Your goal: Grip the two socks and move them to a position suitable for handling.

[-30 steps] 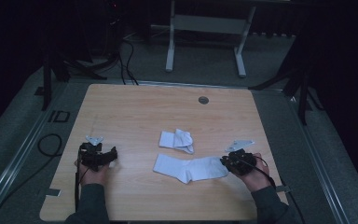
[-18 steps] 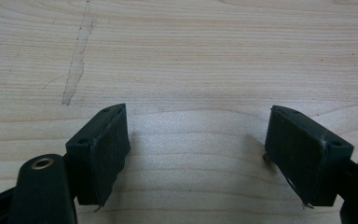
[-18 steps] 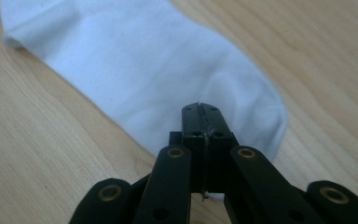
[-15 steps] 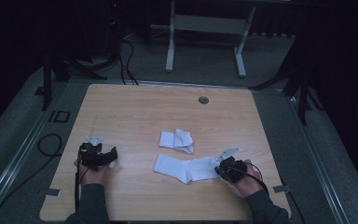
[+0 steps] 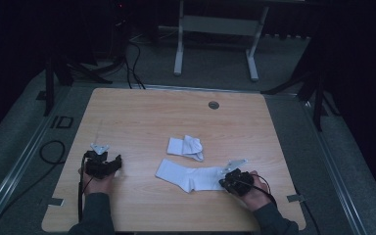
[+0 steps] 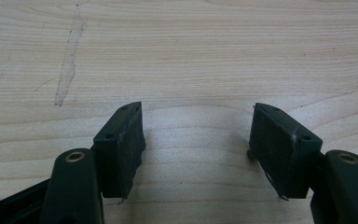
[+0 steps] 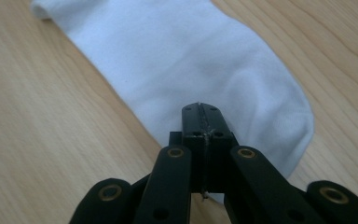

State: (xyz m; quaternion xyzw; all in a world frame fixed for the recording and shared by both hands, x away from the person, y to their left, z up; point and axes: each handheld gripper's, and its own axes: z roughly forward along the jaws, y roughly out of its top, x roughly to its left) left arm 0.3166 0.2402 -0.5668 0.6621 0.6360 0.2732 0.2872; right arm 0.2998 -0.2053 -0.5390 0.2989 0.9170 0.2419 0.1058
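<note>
High view. Wooden table (image 5: 142, 117); one flat white sock (image 5: 190, 176) laid out lengthwise near the front edge, between centre and right. A second, folded sock (image 5: 186, 146) lies just behind it, apart from it. Left gripper (image 5: 108, 166) rests on bare wood at the left, well apart from both socks. Right gripper (image 5: 223, 182) sits at the right-hand end of the flat sock, touching or overlapping the fabric.

Left gripper view. Jaws spread wide, nothing between them; bare wood grain below, with a pale scuff (image 6: 67, 70) on the board.

Right gripper view. Jaws pressed together with no gap, tips over the rounded end of the flat sock (image 7: 191, 65). Whether a fold of fabric is pinched between them cannot be told; the cloth beneath looks smooth.

Handling, as judged. Sock: light, limp, non-fragile, will drape and sag when lifted by one point. Knit gives the pads good friction. Best hold: an edge or end, pinching through both layers; a second hold at the far end would keep it flat.
</note>
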